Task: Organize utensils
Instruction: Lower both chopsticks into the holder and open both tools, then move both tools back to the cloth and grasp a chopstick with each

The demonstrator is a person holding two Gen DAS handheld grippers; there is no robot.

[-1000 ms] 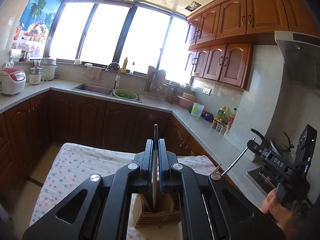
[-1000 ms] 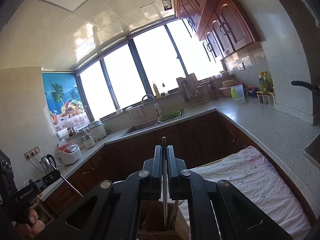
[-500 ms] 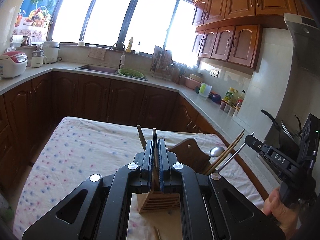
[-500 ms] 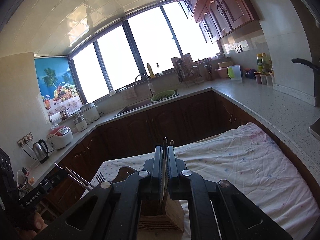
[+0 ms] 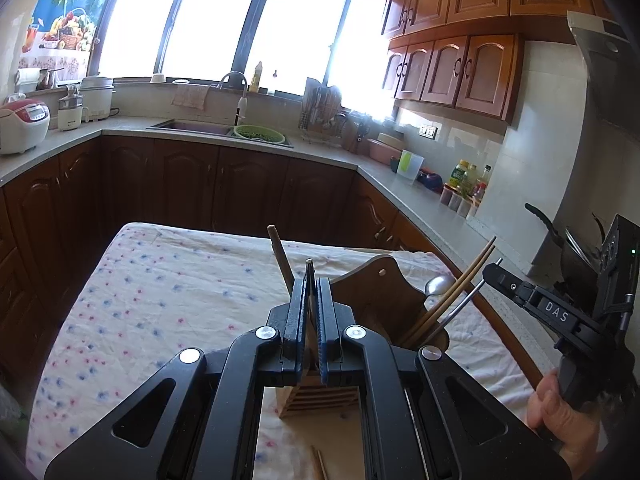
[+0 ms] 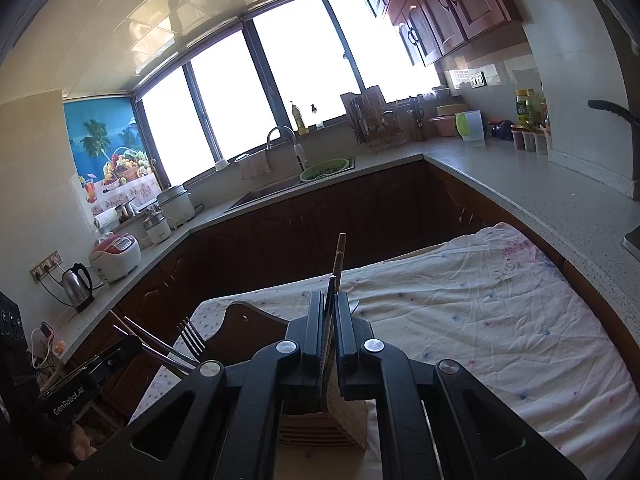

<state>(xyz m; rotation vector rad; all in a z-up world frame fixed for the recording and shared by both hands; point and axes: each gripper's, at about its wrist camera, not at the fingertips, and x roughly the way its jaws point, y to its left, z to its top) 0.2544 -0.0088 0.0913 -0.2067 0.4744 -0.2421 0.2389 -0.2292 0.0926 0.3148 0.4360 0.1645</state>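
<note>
Holder [image 5: 320, 394] mostly hidden behind left tongs [image 5: 311, 308], only slatted front showing. Same deal in right view, holder [image 6: 320, 428] blocked by right tongs [image 6: 329, 322]. Lower end of thin utensil [image 5: 309, 276] pinched in left tongs lost between pads, can't tell what type. Stick [image 5: 319, 465] on surface [image 5: 160, 280] cut off by bottom edge. Hand [image 5: 558, 412] on right tongs half out of frame. Bottle labels [image 5: 460, 174] too small to read.

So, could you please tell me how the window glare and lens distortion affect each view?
Left wrist view: the window is blown out white and the counter curves. Right wrist view: same white window, frame bowed, dark vignette corners; the tablecloth stays readable.
</note>
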